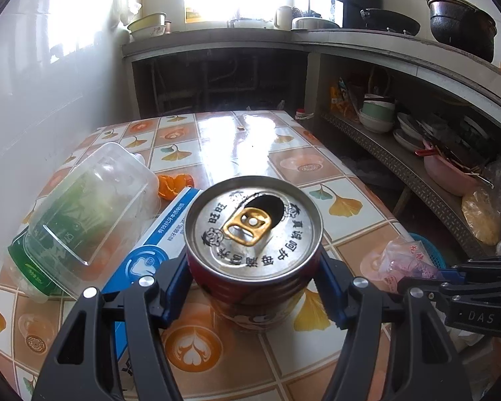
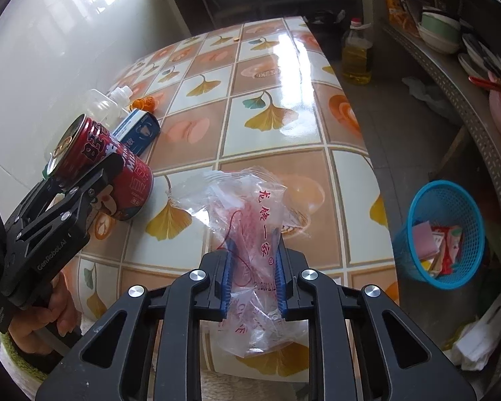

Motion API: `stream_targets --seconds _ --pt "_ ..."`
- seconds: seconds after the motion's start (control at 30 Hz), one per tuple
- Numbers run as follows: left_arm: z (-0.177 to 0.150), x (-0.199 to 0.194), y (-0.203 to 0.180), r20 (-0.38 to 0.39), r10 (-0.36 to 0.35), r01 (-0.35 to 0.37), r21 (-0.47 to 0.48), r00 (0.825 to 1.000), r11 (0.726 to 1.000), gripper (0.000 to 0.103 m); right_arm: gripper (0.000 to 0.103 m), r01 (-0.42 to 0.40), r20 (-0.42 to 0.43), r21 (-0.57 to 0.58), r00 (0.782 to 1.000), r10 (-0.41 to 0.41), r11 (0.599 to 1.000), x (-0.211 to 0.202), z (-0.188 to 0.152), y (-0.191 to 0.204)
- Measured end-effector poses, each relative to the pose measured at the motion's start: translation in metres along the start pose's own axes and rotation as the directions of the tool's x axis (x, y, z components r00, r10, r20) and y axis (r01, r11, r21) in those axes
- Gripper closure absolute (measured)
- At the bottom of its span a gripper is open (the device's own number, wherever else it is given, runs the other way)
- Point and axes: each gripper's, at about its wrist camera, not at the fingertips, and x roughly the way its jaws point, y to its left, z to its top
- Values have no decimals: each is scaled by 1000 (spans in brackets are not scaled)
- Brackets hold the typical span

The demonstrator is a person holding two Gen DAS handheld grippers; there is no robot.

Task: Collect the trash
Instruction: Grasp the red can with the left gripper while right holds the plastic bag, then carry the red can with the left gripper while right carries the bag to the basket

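A red drink can [image 1: 252, 230] with an opened gold pull tab sits between the blue pads of my left gripper [image 1: 253, 284], which is shut on its sides. In the right wrist view the can [image 2: 117, 163] is tilted, its base close to the tile-patterned table [image 2: 284, 77], and a hand [image 2: 46, 310] holds the left gripper [image 2: 97, 180]. My right gripper [image 2: 254, 274] is shut on a crumpled clear plastic bag [image 2: 250, 207] with red print near the table's front edge. The bag [image 1: 404, 260] also shows in the left wrist view.
A clear plastic bottle [image 1: 93, 207], a blue and white box [image 1: 163, 244] and orange peel [image 1: 175, 185] lie by the wall on the left. A blue basket [image 2: 441, 230] with wrappers stands on the floor to the right. An oil bottle [image 2: 357, 53] and a shelf of bowls [image 1: 377, 117] lie beyond.
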Motion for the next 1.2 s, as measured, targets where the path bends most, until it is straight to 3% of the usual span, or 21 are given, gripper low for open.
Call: stream_targets --seconds 1.2 --pt "7 -30 -5 55 -39 39 -6 998 999 39 87 -36 76 62 997 31 997 -33 2 -7"
